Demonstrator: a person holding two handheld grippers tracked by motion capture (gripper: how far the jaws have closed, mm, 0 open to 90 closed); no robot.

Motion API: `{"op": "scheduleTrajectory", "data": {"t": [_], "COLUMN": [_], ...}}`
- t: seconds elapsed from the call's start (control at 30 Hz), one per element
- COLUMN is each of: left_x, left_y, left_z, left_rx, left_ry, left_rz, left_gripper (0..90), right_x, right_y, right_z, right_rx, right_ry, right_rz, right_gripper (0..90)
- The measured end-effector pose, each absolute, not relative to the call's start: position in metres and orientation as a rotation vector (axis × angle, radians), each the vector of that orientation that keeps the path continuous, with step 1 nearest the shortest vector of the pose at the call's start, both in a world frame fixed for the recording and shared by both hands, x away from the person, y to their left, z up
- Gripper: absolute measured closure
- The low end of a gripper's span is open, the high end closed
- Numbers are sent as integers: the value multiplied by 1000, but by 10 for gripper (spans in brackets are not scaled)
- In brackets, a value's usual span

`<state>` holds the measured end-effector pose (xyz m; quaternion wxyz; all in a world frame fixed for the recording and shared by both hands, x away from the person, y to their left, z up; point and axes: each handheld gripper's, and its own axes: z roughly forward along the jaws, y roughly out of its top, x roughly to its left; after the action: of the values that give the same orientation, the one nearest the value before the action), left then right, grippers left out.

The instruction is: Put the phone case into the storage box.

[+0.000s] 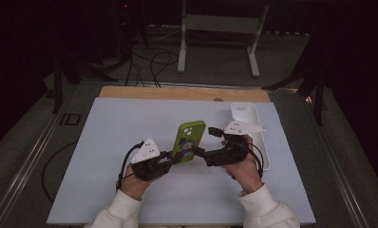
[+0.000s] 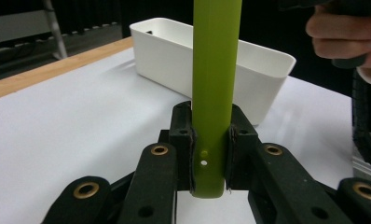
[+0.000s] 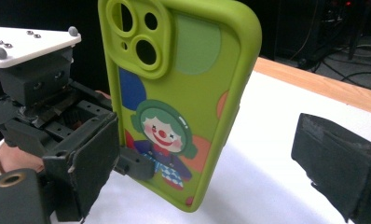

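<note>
1. Glossy lime-green rubbery phone case [image 1: 189, 141] with rounded corners held upright above the matte white table sheet [image 1: 111, 142], near mid-table, between the two grippers.
2. Back face of the case: raised square camera island with round cut-outs, printed cartoon clown with green hair, flat coloured circles in blue, orange and pale green [image 3: 174, 107].
3. Left gripper [image 1: 170, 159]: black jointed plastic with brass-coloured rivets, grey three-cornered plate on top. Jaws clenched on the lower edge of the case, flat pads pressed against both faces; thin smooth edge of the case rising straight between them, two small holes near its bottom end [image 2: 214, 116].
4. Right gripper [image 1: 200, 151]: jaws released and spread wide, rough black foam-like pads [image 3: 335, 163] standing to either side of the case, clear of its surface; near one just beside the left gripper's jaw.
5. Long white smooth plastic tray [image 2: 230, 60] with rounded corners and thin upright walls, lying at the right side of the sheet, behind the right hand [image 1: 246, 164].
6. Strip of pale wooden table edge [image 1: 177, 92] visible beyond the far border of the sheet.
7. Cream knitted sleeves [image 1: 268, 209] on both forearms.
</note>
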<state>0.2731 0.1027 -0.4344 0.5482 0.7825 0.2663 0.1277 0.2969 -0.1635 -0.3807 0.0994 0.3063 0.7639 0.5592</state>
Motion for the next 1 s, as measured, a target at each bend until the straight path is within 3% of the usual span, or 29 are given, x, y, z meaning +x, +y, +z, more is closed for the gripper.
{"op": "scheduleTrajectory", "data": {"t": [1.0], "left_x": [268], "left_y": [90], "left_z": [-437], "left_rx": [1810], "left_ry": [757], "left_rz": [438], "left_gripper": [772], "right_x": [293], "right_y": [-146], "right_z": [-375], "right_rx": [977], "right_ry": [2170], "right_rz": [1632], "right_gripper": [79]}}
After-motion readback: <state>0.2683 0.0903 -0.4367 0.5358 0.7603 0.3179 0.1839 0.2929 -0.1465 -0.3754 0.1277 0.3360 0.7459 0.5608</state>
